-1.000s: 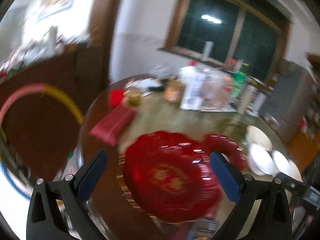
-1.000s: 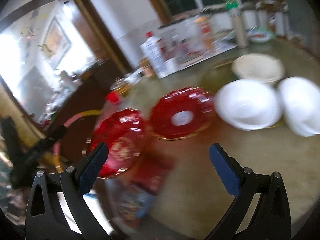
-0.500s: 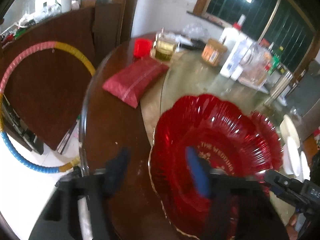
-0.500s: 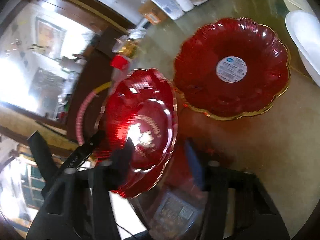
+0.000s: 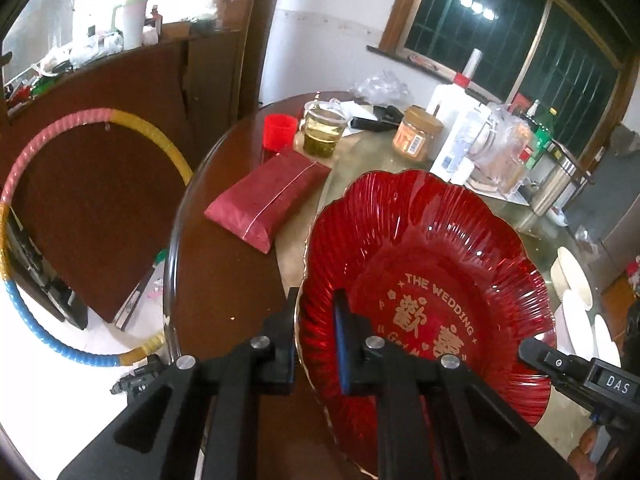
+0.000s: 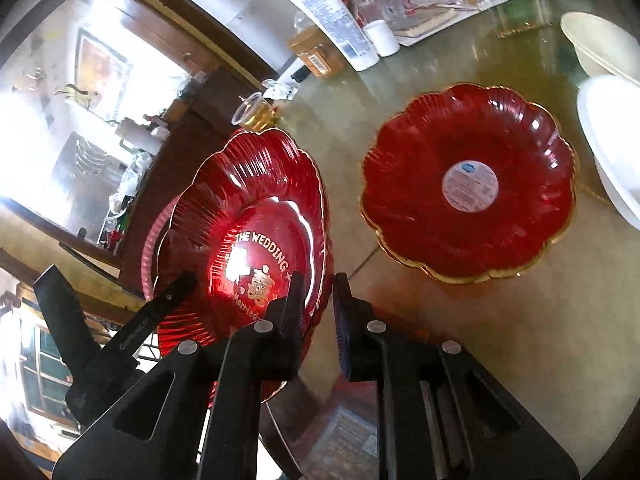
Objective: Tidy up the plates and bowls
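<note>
A red scalloped wedding plate (image 5: 432,264) with gold lettering is lifted and tilted above the table edge. My left gripper (image 5: 316,320) is shut on its near left rim. My right gripper (image 6: 320,304) is shut on the opposite rim of the same plate (image 6: 248,216). A second red scalloped plate (image 6: 472,184) with a round white sticker lies flat on the table to the right. White bowls (image 6: 612,140) sit at the far right, also in the left wrist view (image 5: 576,308).
On the round wooden table (image 5: 224,272) lie a red packet (image 5: 268,200), a red cup (image 5: 278,130), a cup of tea (image 5: 322,132), an orange jar (image 5: 414,136) and bottles (image 5: 452,132). A hula hoop (image 5: 24,184) leans on a cabinet to the left.
Both grippers were open a second ago. They closed on opposite rims of the wedding plate, which has come up off the table and tilted.
</note>
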